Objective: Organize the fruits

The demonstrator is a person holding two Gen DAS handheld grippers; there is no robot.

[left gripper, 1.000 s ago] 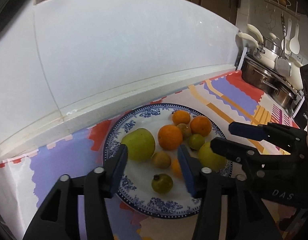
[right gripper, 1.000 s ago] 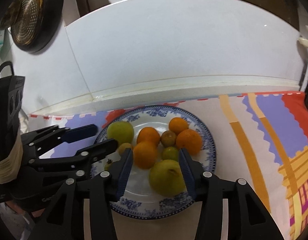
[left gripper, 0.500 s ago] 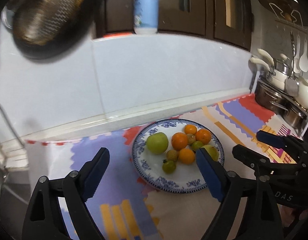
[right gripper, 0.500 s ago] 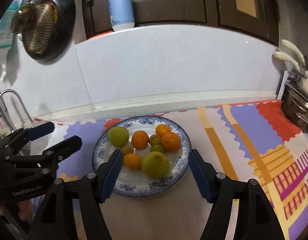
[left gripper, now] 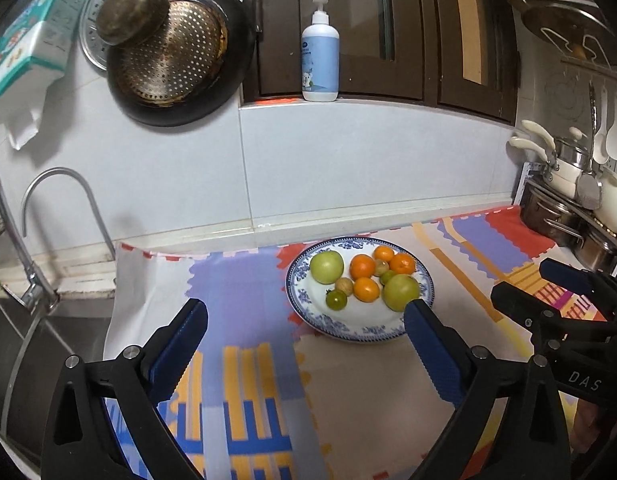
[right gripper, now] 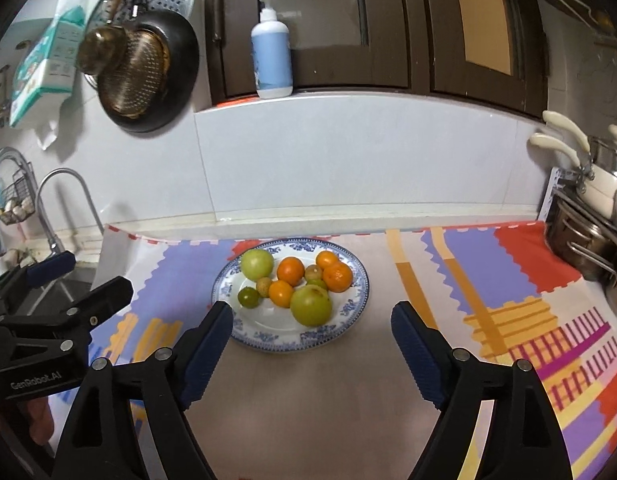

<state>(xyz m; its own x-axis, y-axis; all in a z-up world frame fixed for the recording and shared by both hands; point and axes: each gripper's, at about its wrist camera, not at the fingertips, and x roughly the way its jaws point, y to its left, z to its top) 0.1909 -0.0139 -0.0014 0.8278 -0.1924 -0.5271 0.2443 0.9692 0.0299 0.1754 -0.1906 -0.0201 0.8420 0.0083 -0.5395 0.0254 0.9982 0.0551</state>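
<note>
A blue-and-white plate (left gripper: 340,326) (right gripper: 268,336) sits on a colourful mat and holds several fruits: two green apples (left gripper: 327,267) (right gripper: 311,305), several oranges (left gripper: 362,266) (right gripper: 291,271) and small green and brown fruits (left gripper: 336,299). My left gripper (left gripper: 304,320) is open and empty, back from the plate on its near-left side. My right gripper (right gripper: 311,325) is open and empty, just in front of the plate. Each gripper also shows at the edge of the other's view.
A sink and tap (left gripper: 36,208) lie at the left. Pots and utensils (left gripper: 568,200) stand at the right. A pan and strainer (left gripper: 168,60) hang on the wall. A soap bottle (left gripper: 319,56) stands on the ledge. The mat (right gripper: 508,288) extends right.
Both grippers have pulled back and up from the plate and opened wider. The fruits on the plate have not moved.
</note>
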